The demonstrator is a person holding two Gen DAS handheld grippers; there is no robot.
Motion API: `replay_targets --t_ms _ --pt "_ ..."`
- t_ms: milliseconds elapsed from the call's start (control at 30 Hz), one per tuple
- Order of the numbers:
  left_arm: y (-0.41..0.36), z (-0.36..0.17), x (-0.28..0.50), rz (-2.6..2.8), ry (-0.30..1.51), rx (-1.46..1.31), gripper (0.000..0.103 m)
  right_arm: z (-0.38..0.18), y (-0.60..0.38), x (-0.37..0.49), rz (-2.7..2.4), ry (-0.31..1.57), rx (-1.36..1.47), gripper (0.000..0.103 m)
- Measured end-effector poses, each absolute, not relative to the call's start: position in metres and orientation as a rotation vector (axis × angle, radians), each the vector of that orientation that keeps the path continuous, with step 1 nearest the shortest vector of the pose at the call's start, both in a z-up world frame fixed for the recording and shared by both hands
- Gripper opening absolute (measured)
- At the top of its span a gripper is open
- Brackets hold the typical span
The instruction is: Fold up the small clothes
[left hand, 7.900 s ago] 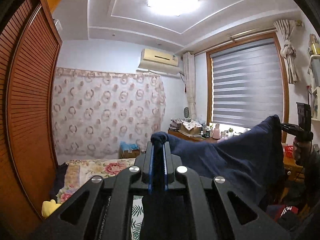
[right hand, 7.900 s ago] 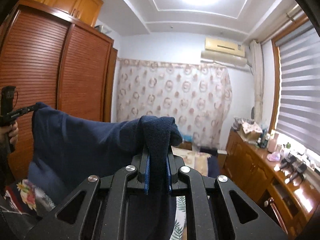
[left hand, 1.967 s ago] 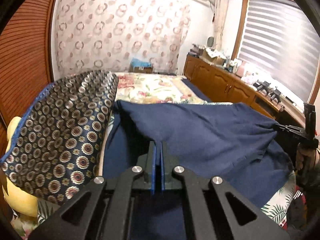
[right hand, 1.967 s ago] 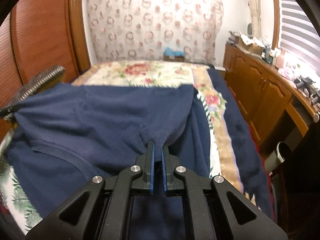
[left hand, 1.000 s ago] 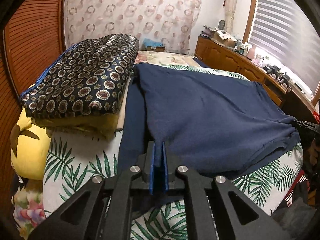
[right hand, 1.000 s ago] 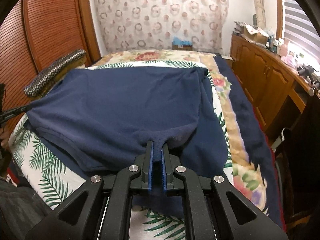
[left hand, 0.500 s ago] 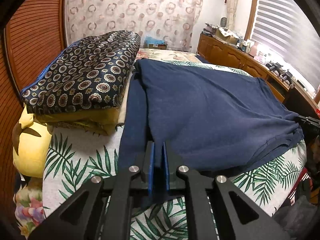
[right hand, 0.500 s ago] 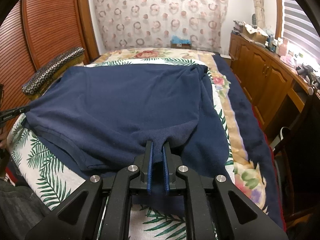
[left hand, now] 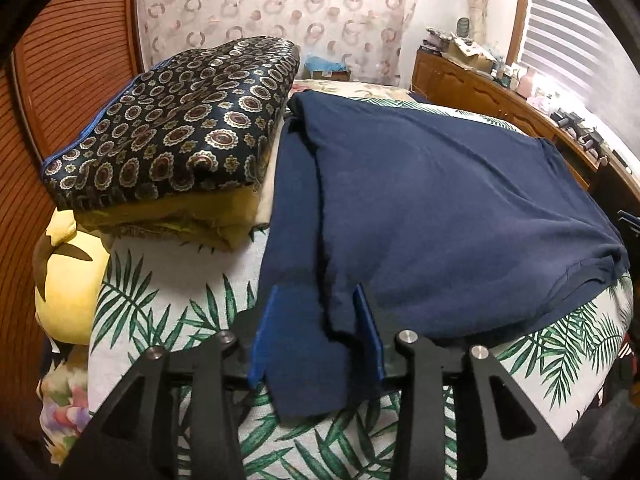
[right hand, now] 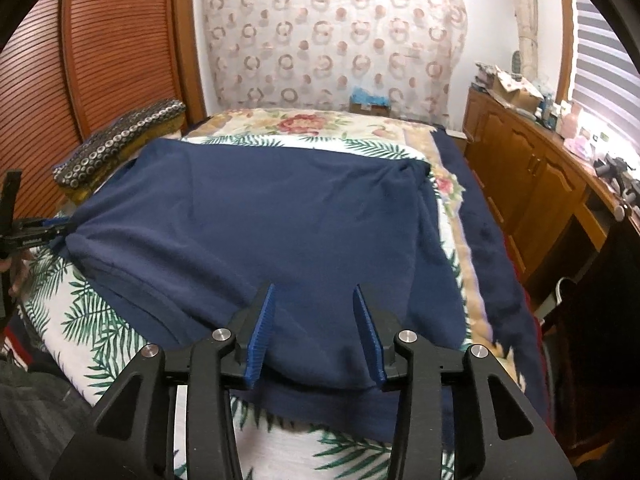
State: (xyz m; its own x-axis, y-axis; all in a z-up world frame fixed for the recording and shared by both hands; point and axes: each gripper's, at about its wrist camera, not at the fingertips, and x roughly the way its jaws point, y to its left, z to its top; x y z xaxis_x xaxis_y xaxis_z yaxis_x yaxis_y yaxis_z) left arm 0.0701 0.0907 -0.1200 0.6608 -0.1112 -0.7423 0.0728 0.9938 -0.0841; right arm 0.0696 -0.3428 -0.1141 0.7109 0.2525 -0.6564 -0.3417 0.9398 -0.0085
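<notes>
A navy blue garment (left hand: pixel 440 208) lies folded in half on the bed, its upper layer over the lower one. It also shows in the right wrist view (right hand: pixel 280 220). My left gripper (left hand: pixel 316 292) is open, and the garment's left corner lies loose between its blue pads. My right gripper (right hand: pixel 312 292) is open over the garment's right corner, which lies on the bed between its pads. The left gripper also shows at the far left of the right wrist view (right hand: pixel 44 230), at the garment's other corner.
A stack of folded patterned bedding (left hand: pixel 180 128) and a yellow plush toy (left hand: pixel 68 276) lie left of the garment. The leaf-print bedspread (left hand: pixel 168 312) covers the bed. Wooden cabinets (right hand: pixel 532 172) with clutter run along the right. A louvred wardrobe (right hand: pixel 100 40) stands to the left.
Both grippers brought the raised garment down onto the bed. In the last half second both opened and let go of the garment's corners, which now lie on the bed.
</notes>
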Motion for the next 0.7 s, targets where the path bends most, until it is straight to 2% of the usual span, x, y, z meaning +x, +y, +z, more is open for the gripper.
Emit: replay_targets --t_ms 200,433,567,700 --pt "0.094 -0.121 0.071 -0.090 0.839 -0.047 0.050 -0.124 -0.326 0.076 0.355 0.722 -0.131 0.051" --pt "0.099 -0.124 0.070 -0.103 0.839 -0.064 0.051 -0.144 -0.300 0.081 0.397 0.763 -0.160 0.053" --pt "0.099 -0.124 0.069 -0.107 0.833 -0.069 0.051 -0.155 -0.289 0.082 0.400 0.785 -0.176 0.064" --pt "0.098 -0.124 0.068 -0.106 0.830 -0.068 0.052 -0.164 -0.285 0.083 0.382 0.806 -0.191 0.069"
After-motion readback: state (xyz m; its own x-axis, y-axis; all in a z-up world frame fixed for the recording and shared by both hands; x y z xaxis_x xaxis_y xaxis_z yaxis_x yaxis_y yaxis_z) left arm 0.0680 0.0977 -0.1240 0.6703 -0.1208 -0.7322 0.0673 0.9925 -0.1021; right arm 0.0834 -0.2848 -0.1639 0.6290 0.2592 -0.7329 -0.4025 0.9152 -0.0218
